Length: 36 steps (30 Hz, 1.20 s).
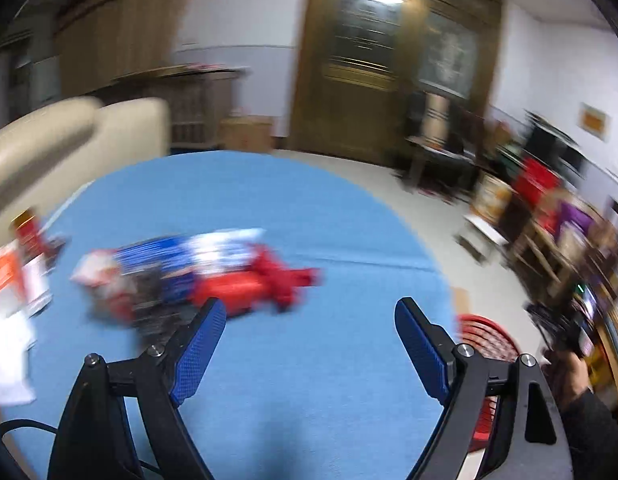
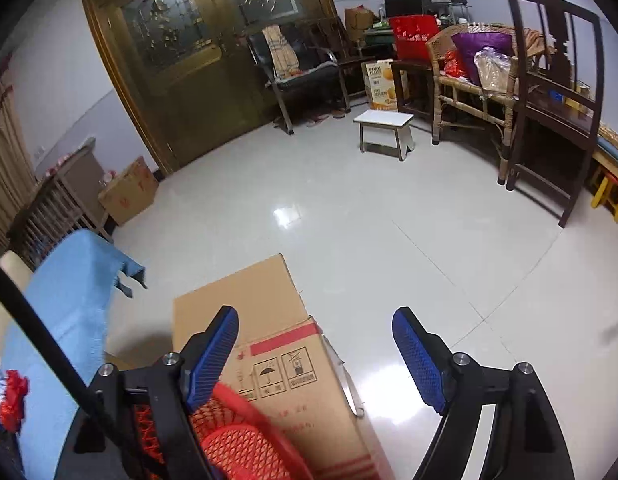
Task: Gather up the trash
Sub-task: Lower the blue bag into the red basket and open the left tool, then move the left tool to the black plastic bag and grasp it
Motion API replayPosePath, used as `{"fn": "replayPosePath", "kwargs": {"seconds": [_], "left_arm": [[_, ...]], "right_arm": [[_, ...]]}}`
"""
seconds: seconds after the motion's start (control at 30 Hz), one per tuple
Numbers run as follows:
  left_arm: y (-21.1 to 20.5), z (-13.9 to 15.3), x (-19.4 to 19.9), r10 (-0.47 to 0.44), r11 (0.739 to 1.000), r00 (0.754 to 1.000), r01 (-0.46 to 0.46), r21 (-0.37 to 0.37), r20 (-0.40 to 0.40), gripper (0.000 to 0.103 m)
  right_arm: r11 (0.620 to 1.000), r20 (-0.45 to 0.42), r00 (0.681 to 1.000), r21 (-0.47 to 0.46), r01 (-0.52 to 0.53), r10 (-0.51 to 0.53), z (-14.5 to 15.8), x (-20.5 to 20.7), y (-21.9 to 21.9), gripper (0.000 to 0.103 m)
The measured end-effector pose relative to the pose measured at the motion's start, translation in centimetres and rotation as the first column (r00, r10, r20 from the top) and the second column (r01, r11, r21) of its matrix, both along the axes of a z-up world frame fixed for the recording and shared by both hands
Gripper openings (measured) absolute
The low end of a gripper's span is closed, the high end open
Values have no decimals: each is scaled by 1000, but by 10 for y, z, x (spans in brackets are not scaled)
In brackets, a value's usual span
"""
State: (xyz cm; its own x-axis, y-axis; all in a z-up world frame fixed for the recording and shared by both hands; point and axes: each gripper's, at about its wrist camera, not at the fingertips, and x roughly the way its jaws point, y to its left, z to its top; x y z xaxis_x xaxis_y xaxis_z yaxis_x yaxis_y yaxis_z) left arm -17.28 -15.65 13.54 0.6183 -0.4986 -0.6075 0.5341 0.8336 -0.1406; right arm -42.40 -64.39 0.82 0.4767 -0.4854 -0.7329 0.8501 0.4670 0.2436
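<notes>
We hold the left tongs [image 1: 307,344] low over the blue tabletop [image 1: 309,216], with their blue pads wide apart and nothing between them. The trash is on that tabletop: a red wrapper [image 1: 261,286] lies just ahead of the tongs, touching a blue and white packet [image 1: 197,254], and more white and orange paper scraps [image 1: 13,292] sit at the left edge, though that view is blurred and we cannot name each piece. The right tongs [image 2: 315,354] are also spread apart and empty, pointing out over the floor above a red mesh basket [image 2: 237,440] that stands beside a cardboard box [image 2: 269,344] just off the tabletop's edge. We judge the basket to be the place for the trash; what we can see of it looks empty, but most of its inside is out of sight. So the collecting seems to be at an early stage: the pile is not yet lifted, neither pair of tongs holds anything, and all the visible wrappers are left to pick up and drop in.
</notes>
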Motion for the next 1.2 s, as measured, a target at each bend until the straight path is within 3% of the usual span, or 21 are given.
{"fn": "replayPosePath", "kwargs": {"seconds": [0.1,0.27,0.5,0.67,0.8,0.9,1.07,1.2], "left_arm": [[56,-9,18,149,989,989,-149,-2,-14,87],[122,-27,39,295,955,954,-296,-6,-54,87],[143,-40,46,326,945,943,-328,-11,-71,87],[145,-47,46,297,954,950,-300,-16,-96,87],[132,-53,51,269,962,957,-273,-19,-110,87],[112,-58,63,262,964,958,-265,-12,-118,87],[78,-69,84,257,966,961,-255,38,-101,87],[63,-85,100,275,961,952,-267,73,-137,87]], "right_arm": [[1000,-31,999,15,-19,19,-14,12,-2,82],[999,-82,996,24,-37,39,-32,22,9,82],[997,-64,998,79,-11,16,-42,6,37,82],[998,-120,993,62,-11,19,-45,-3,50,82],[998,-109,993,15,57,-55,-22,-21,49,82],[997,-58,996,-54,60,-63,14,-26,58,82],[987,18,998,-145,-62,65,70,-4,96,85],[959,37,974,-190,-211,222,93,29,141,85]]}}
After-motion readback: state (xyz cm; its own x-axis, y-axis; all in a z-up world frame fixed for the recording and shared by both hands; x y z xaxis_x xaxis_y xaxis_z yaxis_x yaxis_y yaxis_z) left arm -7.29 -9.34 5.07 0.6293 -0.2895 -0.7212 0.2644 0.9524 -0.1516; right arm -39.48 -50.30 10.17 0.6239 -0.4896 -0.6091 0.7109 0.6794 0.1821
